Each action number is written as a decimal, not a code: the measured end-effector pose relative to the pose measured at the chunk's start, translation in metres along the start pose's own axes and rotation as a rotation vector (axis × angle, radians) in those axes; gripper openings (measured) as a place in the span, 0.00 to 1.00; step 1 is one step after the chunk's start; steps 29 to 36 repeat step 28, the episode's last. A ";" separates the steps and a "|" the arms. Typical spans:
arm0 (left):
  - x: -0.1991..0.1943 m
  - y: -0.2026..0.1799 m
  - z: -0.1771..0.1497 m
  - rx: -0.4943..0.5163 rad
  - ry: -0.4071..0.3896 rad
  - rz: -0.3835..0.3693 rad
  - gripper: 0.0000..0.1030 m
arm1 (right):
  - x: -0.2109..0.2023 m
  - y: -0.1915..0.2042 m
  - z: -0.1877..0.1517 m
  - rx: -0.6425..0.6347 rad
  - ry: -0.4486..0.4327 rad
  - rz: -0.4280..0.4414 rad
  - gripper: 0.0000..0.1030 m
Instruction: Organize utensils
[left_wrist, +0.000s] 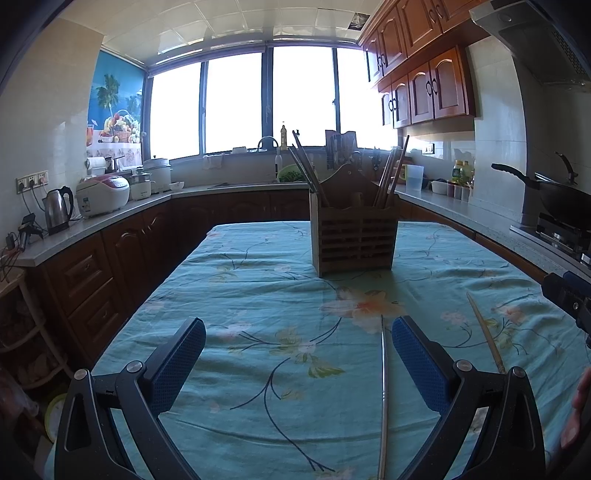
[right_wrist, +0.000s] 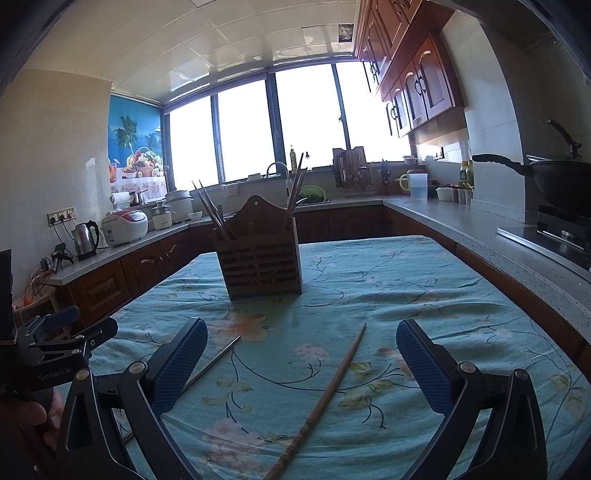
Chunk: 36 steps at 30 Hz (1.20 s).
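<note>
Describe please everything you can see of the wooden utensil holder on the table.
The wooden utensil holder is a brown box with a slatted front and a taller arched back panel. It stands upright on the floral tablecloth, untouched by either gripper. Several chopsticks lean out of its left and right sides.

Left tongs (left_wrist: 298, 354): I hold them wide apart, blue-padded fingers (left_wrist: 181, 363) angled forward and low, nothing between them. Right tongs (right_wrist: 302, 360): spread equally wide, padded fingers (right_wrist: 424, 373) empty and level with the left pair. In the right wrist view, the left tongs appear at the left edge, with part of my hand (right_wrist: 26, 413) gripping the handle. In the left wrist view, my other hand (left_wrist: 578, 410) shows at the right edge.
</note>
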<state>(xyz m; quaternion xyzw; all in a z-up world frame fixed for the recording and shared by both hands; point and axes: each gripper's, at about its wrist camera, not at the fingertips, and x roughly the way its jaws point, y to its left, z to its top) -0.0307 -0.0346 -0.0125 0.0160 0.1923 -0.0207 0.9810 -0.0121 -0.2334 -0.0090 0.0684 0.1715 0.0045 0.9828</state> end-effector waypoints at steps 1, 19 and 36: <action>0.001 0.000 0.001 0.000 0.001 -0.002 0.99 | 0.000 0.000 0.001 0.000 0.000 0.001 1.00; 0.007 -0.001 0.009 -0.015 0.022 -0.030 0.99 | 0.005 0.000 0.004 0.015 0.018 -0.002 1.00; 0.012 -0.007 0.013 -0.016 0.047 -0.056 0.99 | 0.015 -0.002 0.003 0.031 0.046 -0.004 1.00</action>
